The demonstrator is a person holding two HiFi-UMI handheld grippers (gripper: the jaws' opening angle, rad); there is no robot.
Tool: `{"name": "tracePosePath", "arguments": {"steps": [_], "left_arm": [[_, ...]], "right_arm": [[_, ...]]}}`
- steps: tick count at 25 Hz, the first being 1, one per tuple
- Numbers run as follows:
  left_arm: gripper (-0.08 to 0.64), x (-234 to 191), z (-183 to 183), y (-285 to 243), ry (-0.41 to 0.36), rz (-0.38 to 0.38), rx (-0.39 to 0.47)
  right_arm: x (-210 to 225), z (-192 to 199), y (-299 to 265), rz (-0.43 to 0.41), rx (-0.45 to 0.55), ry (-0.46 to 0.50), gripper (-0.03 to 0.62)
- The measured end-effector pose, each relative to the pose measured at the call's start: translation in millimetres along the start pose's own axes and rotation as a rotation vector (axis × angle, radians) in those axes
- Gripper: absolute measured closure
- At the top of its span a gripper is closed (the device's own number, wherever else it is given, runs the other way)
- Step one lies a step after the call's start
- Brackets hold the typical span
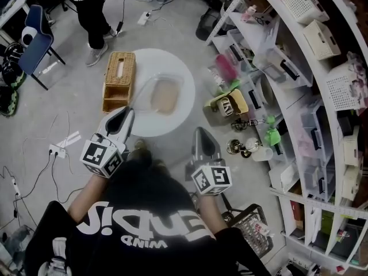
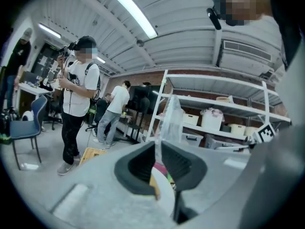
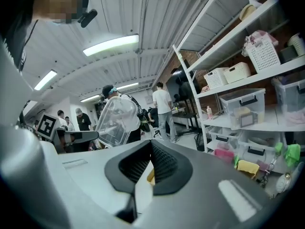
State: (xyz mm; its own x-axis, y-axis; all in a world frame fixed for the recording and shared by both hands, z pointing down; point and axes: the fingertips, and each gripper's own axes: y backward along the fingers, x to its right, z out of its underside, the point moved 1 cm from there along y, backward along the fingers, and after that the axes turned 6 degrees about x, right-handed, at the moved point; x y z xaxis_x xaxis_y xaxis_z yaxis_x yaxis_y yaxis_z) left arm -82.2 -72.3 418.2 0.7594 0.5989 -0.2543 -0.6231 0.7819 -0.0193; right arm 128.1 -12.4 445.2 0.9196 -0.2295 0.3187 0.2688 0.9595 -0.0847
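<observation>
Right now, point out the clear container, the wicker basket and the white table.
clear container (image 3: 114,120): right gripper view, its see-through wall.
wicker basket (image 1: 118,94): head view, woven top.
white table (image 1: 158,62): head view, bare far part.

Head view steeply down; both gripper views low, level, shelving (image 2: 214,78) shared.

Ceiling tube lamps (image 2: 134,12) give bright, even light with only soft shadows. In the head view the white table (image 1: 172,62) is nearly washed out. Both gripper views are fisheye: the shelf (image 3: 252,78) lines bow, and the corners fall to black. In them the left gripper (image 2: 157,147) and right gripper (image 3: 150,147) loom close, soft and out of focus, while the clear tub (image 3: 112,120) catches pale glints.
</observation>
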Motion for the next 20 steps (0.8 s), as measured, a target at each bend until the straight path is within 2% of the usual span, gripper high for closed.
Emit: {"name": "tracePosePath", "arguments": {"steps": [10,20], "left_arm": [[0.518,2,13,53,-0.003,-0.050,0.021],[0.518,5,19,58,0.033,-0.074,0.018]], "right_arm": [[-21,9,24,-0.002,0.030,0.021,0.592],[-29,17,36,-0.008,0.033,0.043,0.592]]}}
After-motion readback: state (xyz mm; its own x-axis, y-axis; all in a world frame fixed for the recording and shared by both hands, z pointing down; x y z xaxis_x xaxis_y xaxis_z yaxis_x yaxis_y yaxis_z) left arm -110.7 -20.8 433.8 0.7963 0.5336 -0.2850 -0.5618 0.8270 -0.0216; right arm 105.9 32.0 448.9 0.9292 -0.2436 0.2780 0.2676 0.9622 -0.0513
